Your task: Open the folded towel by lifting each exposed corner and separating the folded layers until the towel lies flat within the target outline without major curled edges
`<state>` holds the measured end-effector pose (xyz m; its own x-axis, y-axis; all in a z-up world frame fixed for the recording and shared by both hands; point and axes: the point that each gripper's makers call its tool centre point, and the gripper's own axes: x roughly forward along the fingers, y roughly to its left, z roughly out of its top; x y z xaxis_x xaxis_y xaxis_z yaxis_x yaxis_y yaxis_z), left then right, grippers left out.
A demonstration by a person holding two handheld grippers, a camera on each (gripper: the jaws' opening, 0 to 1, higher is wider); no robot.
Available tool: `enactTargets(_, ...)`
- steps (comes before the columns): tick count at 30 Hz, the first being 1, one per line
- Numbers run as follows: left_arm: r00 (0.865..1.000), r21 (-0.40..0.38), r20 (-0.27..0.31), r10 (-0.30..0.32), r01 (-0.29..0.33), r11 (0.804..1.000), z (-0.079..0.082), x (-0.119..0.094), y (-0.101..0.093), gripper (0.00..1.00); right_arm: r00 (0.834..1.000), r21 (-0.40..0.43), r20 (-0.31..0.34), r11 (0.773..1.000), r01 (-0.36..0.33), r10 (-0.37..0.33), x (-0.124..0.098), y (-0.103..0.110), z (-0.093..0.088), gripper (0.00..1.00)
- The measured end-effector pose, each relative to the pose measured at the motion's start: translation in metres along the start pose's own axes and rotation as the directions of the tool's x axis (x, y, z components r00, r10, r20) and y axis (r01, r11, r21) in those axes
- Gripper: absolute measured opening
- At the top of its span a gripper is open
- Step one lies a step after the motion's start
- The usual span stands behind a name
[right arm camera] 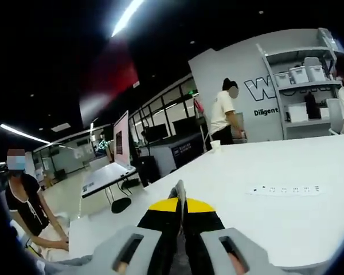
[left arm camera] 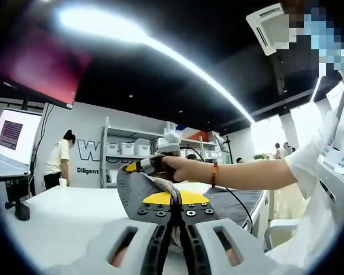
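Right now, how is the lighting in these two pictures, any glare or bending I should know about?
Left gripper view: the ceiling light strip blows out to white and curves with the fisheye; the window is overexposed; the towel is evenly lit. Right gripper view: dark ceiling, one bright strip, the white table bright but readable, edges blurred.

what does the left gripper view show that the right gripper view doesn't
Left gripper view: the left tongs shut on the grey towel, lifted above the table, and the right tongs in the person's hand pinching the same towel higher up. Right gripper view: the right tongs closed on a thin towel edge, plus a power strip and a paper cup. Both: the white table, the shelving and a standing person in a white shirt.
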<state>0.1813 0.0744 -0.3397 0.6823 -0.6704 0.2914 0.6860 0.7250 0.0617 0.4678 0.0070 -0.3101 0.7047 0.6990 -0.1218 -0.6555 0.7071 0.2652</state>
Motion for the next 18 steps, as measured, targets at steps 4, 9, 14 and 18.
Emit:
enactTargets(4,1.000,0.008,-0.018,0.018,-0.018,1.000,-0.004,-0.005,0.004,0.00,1.000,0.014,-0.008,1.000,-0.005,0.005,0.005,0.003,-0.005,0.00)
enactTargets(9,0.999,0.007,-0.028,0.030,-0.030,1.000,-0.008,-0.008,0.006,0.00,1.000,-0.003,-0.007,1.000,-0.005,0.005,0.012,0.005,-0.006,0.00)
enactTargets(14,0.998,0.012,-0.046,0.042,-0.041,0.999,-0.012,-0.010,0.009,0.00,1.000,0.005,-0.024,1.000,-0.008,0.008,0.017,0.002,-0.009,0.00)
enactTargets(18,0.997,0.016,-0.055,0.049,-0.048,0.999,-0.014,-0.011,0.011,0.00,1.000,0.013,-0.026,1.000,-0.007,0.007,0.019,0.000,-0.009,0.00)
